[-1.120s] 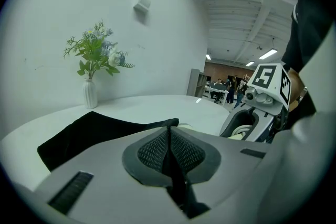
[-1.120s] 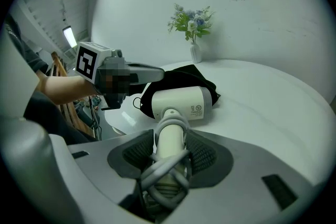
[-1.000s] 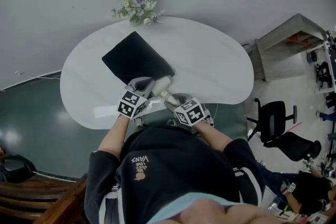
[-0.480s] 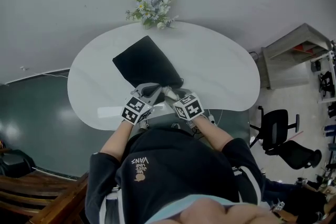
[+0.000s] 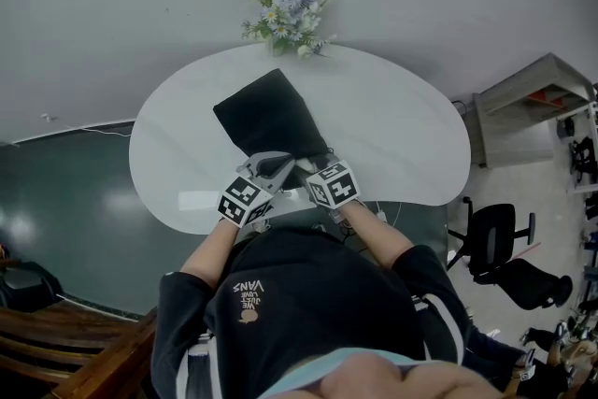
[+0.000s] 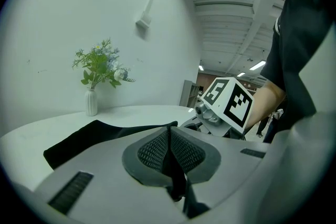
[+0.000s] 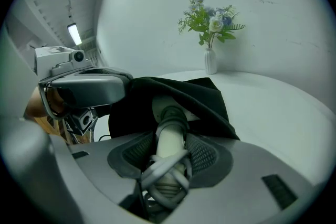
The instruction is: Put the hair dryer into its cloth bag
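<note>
**White table (image 5: 392,135): bagging at a late stage**

From the head view we count one oval table against a plain wall, with one vase of flowers (image 5: 290,12) at its far edge and two grippers at its near edge. Reading from the left, the left gripper (image 5: 277,165) has its jaws pressed together on the near hem of the one black cloth bag (image 5: 269,119). Its own view shows dark fabric nipped between the pads (image 6: 152,152), which holds the mouth lifted. Just beside it is the right gripper (image 5: 308,171), whose jaws pinch the handle of the one pale hair dryer (image 7: 169,128). One grey cord (image 7: 163,176) is wound around that handle. Farthest right, off the table, stand one shelf unit (image 5: 533,93) and one office chair (image 5: 500,243).

Change over the last second: the dryer's pale body then lay exposed on the table between the two grippers, outside the bag's mouth. The right gripper has since closed in on the left, and from above that body can no longer be seen. The right gripper view shows the dryer's head now under the raised flap, while the handle and cord remain outside. We judge the insertion well past halfway. What is left is to slide the handle and cord in, then release both grips.
</note>
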`<state>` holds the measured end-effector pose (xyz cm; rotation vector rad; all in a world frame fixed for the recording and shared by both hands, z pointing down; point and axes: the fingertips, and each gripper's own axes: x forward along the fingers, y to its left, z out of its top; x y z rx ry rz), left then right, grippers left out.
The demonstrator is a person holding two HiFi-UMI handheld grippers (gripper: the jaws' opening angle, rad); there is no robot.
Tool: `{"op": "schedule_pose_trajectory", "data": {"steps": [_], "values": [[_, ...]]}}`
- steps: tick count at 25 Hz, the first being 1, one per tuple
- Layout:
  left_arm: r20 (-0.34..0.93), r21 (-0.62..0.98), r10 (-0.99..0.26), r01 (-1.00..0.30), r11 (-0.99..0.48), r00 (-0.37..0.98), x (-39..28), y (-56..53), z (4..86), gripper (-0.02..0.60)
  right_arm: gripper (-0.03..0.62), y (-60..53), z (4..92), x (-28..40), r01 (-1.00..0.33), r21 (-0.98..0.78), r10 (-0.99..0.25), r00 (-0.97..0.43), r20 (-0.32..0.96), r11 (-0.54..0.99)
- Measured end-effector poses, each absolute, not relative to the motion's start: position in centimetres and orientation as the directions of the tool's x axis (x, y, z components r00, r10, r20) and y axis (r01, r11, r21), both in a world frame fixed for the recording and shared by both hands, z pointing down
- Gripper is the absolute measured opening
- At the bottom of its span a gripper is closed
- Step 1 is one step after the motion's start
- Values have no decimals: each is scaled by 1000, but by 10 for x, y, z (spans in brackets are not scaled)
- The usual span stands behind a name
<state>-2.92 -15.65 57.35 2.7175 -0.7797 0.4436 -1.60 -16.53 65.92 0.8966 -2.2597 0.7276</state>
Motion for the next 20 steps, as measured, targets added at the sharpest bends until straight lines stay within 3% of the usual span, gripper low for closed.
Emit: {"op": "schedule_pose_trajectory", "data": {"steps": [20], "values": [[330,266,-417,-507,-820,847,-67,-165,560,34,212,-222,664,-78,-744,-282,-471,-621,627,606]]}}
